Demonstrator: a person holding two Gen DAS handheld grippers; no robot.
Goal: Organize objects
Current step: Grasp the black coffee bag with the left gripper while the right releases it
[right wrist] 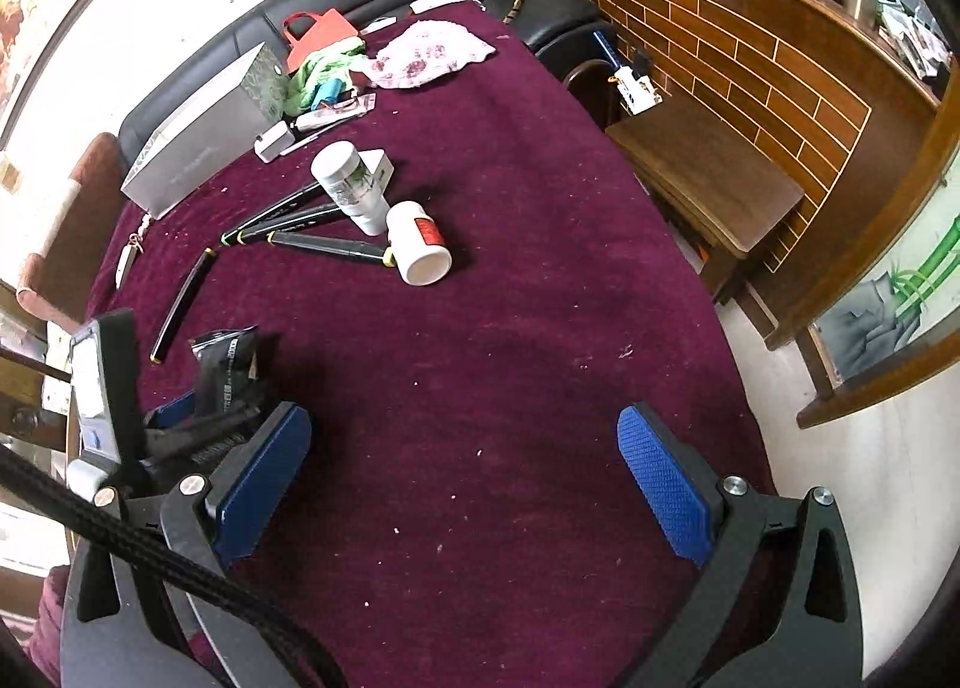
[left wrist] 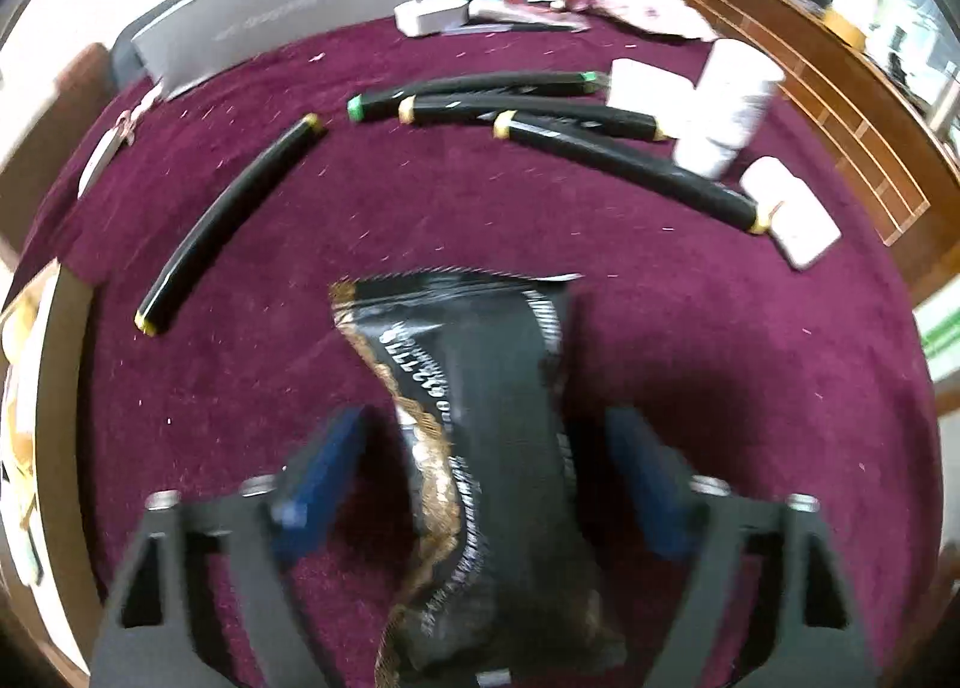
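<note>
In the left wrist view the left gripper (left wrist: 480,484) straddles a black snack packet (left wrist: 480,448) on the maroon cloth (left wrist: 720,388), just short of the lone marker (left wrist: 228,220); whether its pads press the packet I cannot tell. In the right wrist view the right gripper (right wrist: 465,484) stands wide apart and empty, well right of that packet (right wrist: 231,370). The crinkly packet may slip out if the grip catches only one edge.

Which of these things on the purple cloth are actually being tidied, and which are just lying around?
Being tidied:
- black snack packet between the left gripper's fingers
- four black markers
- two white bottles

Lying about:
- grey box
- floral cloth
- green cloth
</note>
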